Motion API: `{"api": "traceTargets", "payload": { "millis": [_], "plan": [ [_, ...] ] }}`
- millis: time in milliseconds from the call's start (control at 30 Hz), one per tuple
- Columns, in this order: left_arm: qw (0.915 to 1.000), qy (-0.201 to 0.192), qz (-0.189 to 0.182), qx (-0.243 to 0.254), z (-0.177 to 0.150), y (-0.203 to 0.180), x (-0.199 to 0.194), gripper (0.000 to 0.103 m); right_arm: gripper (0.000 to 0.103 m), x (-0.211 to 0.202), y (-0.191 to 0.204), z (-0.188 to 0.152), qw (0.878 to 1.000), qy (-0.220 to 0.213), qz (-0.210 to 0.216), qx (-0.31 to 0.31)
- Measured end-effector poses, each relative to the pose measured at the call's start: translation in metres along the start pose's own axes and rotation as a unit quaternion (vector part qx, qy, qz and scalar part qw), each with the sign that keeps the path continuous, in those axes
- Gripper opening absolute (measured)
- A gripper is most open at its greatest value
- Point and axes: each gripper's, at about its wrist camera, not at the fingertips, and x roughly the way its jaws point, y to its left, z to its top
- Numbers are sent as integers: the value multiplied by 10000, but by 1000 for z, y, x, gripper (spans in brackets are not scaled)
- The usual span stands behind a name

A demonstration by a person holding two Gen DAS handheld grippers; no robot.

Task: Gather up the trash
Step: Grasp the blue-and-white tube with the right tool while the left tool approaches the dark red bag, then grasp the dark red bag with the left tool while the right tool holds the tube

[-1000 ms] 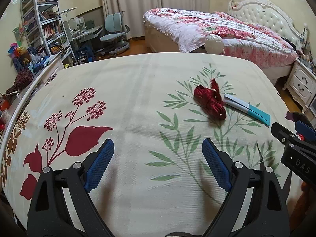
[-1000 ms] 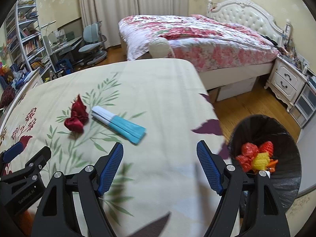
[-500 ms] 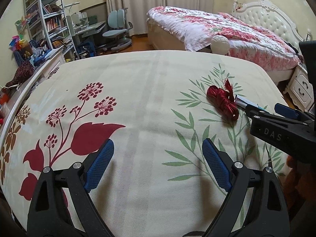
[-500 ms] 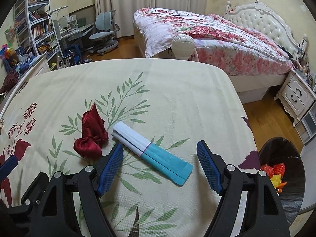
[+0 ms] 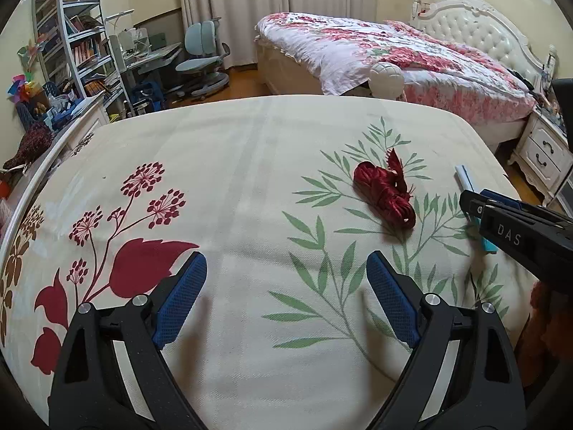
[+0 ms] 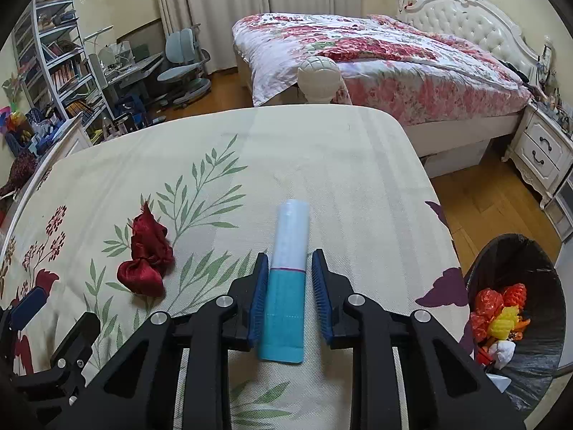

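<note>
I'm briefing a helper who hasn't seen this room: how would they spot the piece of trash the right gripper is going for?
Start at the cream bedspread printed with green leaves. Near its right edge, beside the black trash bin, the right gripper straddles a flat white and teal packet, its pads close on both sides. Its only neighbour, the crumpled red ribbon, lies further left.

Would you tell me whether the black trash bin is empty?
Not empty: the trash bin holds red, yellow and white scraps at its bottom.

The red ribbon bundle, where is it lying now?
In the right wrist view the red ribbon bundle lies on the floral bedspread, left of the white-and-teal packet that sits between the right gripper fingers.
</note>
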Motion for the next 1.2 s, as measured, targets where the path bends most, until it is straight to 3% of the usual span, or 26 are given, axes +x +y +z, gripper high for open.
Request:
{"api": "traceTargets", "payload": {
  "millis": [367, 800, 933, 1033, 1100, 1200],
  "plan": [
    [9995, -1, -252, 202, 17, -28, 13, 89, 21, -1, -16, 1, 9999, -25, 102, 96],
    [9991, 54, -282, 298, 40, -44, 36, 87, 21, 2, -20, 4, 9997, -25, 231, 101],
    [9983, 195, -416, 360, 39, -46, 41, 72, 21, 1, -19, 3, 9997, -23, 229, 62],
    [9970, 160, -602, 451, 38, -48, 38, 55, 21, 0, -16, 0, 9998, -33, 217, 30],
    [9952, 151, -812, 527, 35, -50, 37, 37, 21, -2, -15, -2, 9998, -39, 209, 21],
    [9938, 137, -921, 603, 33, -53, 35, 25, 21, -2, -15, -2, 9998, -37, 210, 31]
  ]
}}
